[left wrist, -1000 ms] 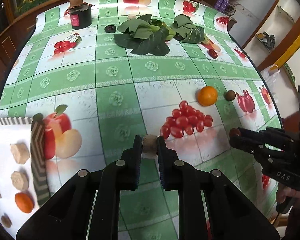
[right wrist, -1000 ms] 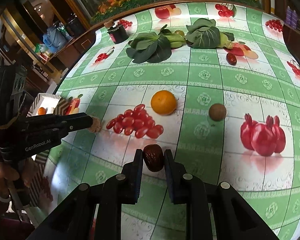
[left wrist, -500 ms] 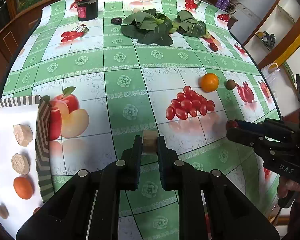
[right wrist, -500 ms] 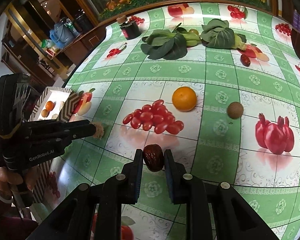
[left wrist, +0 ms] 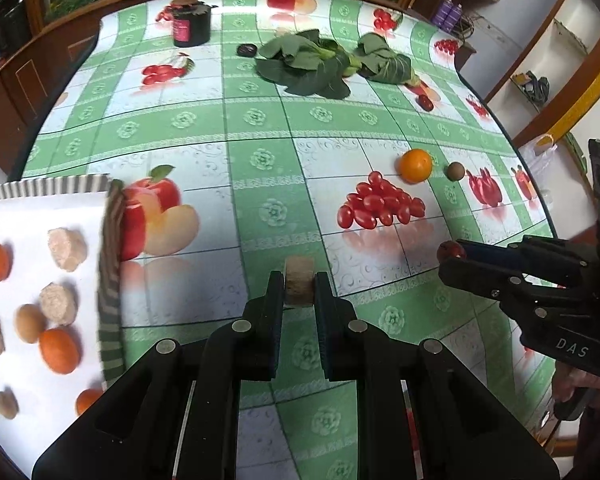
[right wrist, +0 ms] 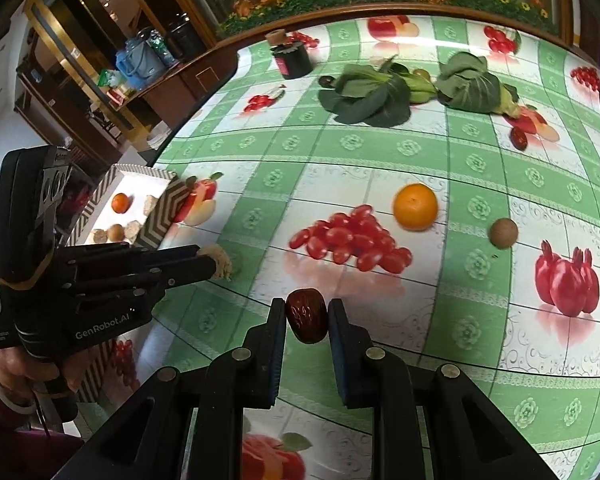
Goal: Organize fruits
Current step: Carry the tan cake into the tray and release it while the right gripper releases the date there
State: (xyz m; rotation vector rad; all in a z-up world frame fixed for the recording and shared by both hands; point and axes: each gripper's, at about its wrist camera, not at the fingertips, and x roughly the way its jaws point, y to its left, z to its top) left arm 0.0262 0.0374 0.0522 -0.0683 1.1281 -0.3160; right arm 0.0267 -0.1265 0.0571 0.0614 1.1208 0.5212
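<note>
White box (left wrist: 40, 204) at table's left holds oranges and tan chunks. Left gripper (left wrist: 299, 288) clamps a tan chunk (left wrist: 299, 285); right gripper (right wrist: 307, 316) clamps a red date (right wrist: 307, 315). Both angled downward above the tablecloth.

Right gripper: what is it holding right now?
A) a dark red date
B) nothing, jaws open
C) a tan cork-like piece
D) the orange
A: in the right wrist view the right gripper is shut on a wrinkled dark red date, while the orange sits loose on the tablecloth and the tan cork-like piece is in the left gripper.
</note>
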